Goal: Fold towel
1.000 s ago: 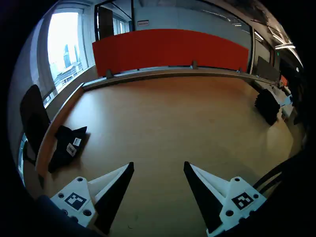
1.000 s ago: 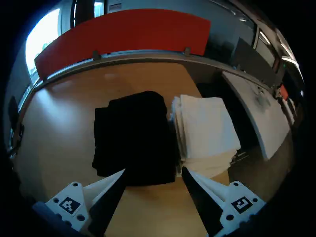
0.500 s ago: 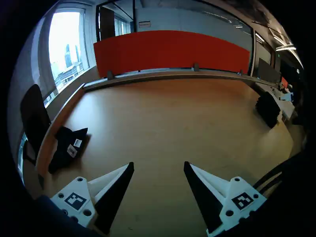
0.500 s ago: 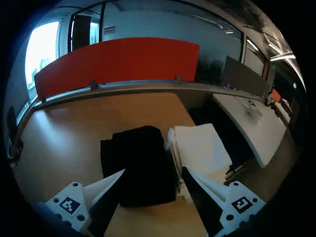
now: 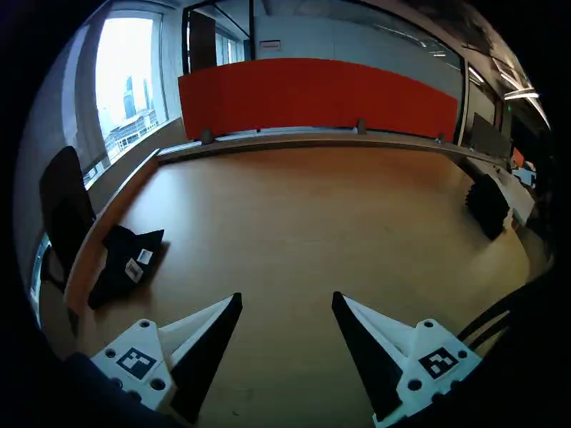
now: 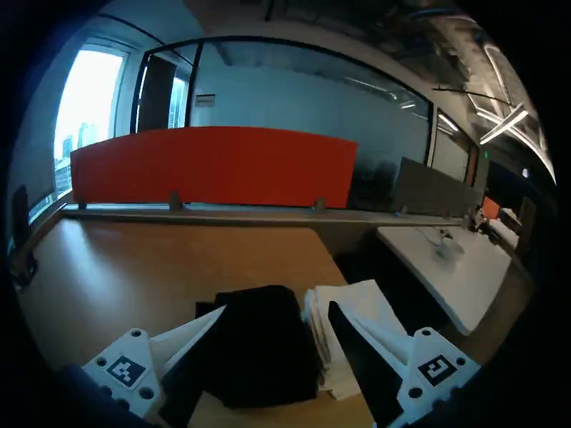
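Observation:
In the right gripper view a stack of folded black towels point(image 6: 260, 342) lies on the wooden table point(image 6: 143, 271), with a stack of folded white towels point(image 6: 335, 328) touching its right side. My right gripper point(image 6: 277, 335) hovers open above the near edge of both stacks, nothing between its fingers. In the left gripper view my left gripper point(image 5: 285, 321) stands open over bare table point(image 5: 307, 214). A crumpled black towel point(image 5: 125, 260) with white tags lies at the table's left edge, well left of that gripper. The black stack point(image 5: 487, 207) appears far to the right.
A red divider panel point(image 5: 314, 96) runs along the table's far edge. A dark chair point(image 5: 64, 207) stands beyond the left edge by the windows. A white desk point(image 6: 450, 271) sits to the right of the towel stacks, across a gap.
The right gripper has tilted up and drawn back, so the two stacks have slid down toward its fingers. The left gripper's view has shifted only slightly.

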The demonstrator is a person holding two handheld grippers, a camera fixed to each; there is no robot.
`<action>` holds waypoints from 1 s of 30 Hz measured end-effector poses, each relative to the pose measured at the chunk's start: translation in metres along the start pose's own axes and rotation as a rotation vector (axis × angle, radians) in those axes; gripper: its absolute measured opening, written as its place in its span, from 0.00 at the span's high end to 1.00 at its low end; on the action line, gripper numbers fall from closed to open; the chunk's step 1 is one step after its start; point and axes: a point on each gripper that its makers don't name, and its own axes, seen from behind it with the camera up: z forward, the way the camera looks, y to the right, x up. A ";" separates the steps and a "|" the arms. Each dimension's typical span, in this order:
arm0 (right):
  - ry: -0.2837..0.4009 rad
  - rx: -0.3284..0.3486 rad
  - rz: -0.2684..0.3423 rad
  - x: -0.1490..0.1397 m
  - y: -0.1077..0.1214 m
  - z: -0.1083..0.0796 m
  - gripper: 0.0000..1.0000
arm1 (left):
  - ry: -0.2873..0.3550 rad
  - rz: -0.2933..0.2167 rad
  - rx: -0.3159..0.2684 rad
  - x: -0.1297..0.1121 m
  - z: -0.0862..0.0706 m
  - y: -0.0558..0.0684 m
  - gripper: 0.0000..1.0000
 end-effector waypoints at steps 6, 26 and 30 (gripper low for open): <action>0.066 -0.004 0.003 0.017 -0.006 -0.005 0.00 | 0.009 -0.016 0.007 0.002 0.001 -0.001 0.06; 0.250 0.076 0.020 0.084 -0.077 -0.021 0.00 | 0.095 -0.039 0.017 0.031 0.002 -0.008 0.06; 0.276 0.101 0.033 0.094 -0.102 -0.025 0.00 | 0.130 -0.038 0.033 0.043 0.002 -0.016 0.07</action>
